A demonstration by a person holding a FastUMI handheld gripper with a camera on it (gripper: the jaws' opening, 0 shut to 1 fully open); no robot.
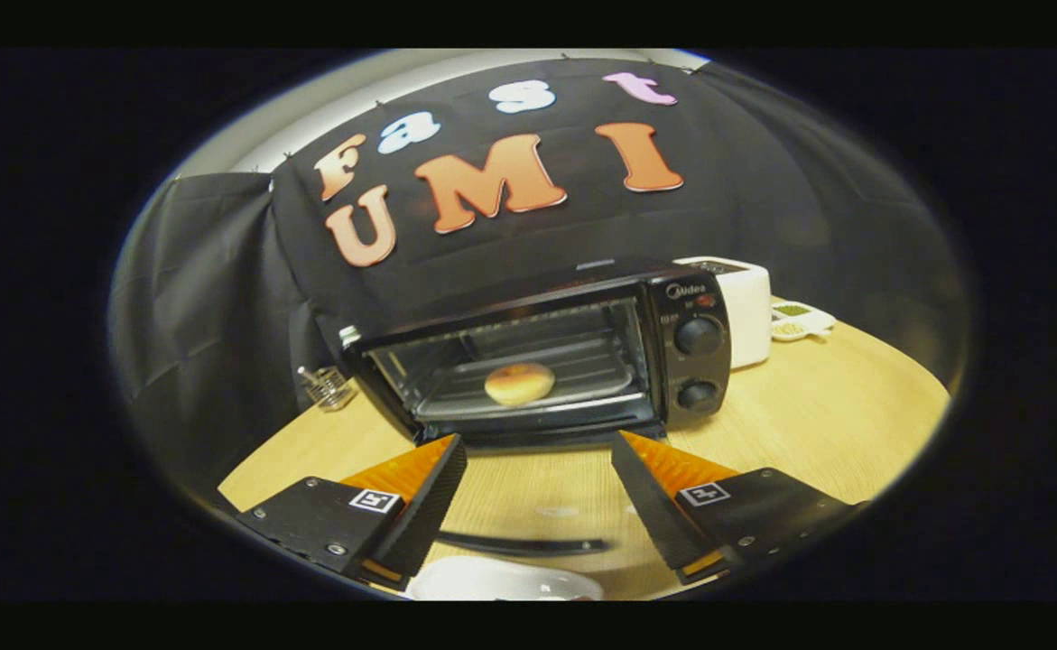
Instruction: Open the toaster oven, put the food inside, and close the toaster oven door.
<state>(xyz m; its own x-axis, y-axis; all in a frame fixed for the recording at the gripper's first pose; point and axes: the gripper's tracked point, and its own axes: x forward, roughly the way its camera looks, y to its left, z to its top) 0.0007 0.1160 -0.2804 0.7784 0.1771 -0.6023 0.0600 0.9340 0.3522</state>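
The tool (539, 456) stands wide with nothing between its fingers; below them lies a white plate (501, 582), and at 12 o'clock beyond the fingertips the bun (519, 383) sits on the rack inside the toaster oven (537, 361), whose glass door (528, 542) lies folded down flat over the bench (817, 424). Closing is likely the remaining step: a finger that slips off the door's dark handle could let the door drop, or shove the oven backward. A glass jar (327, 386) stands at 10 o'clock, and a white appliance (745, 311) and small tray (799, 320) at 2 o'clock, all apart from the door's path.
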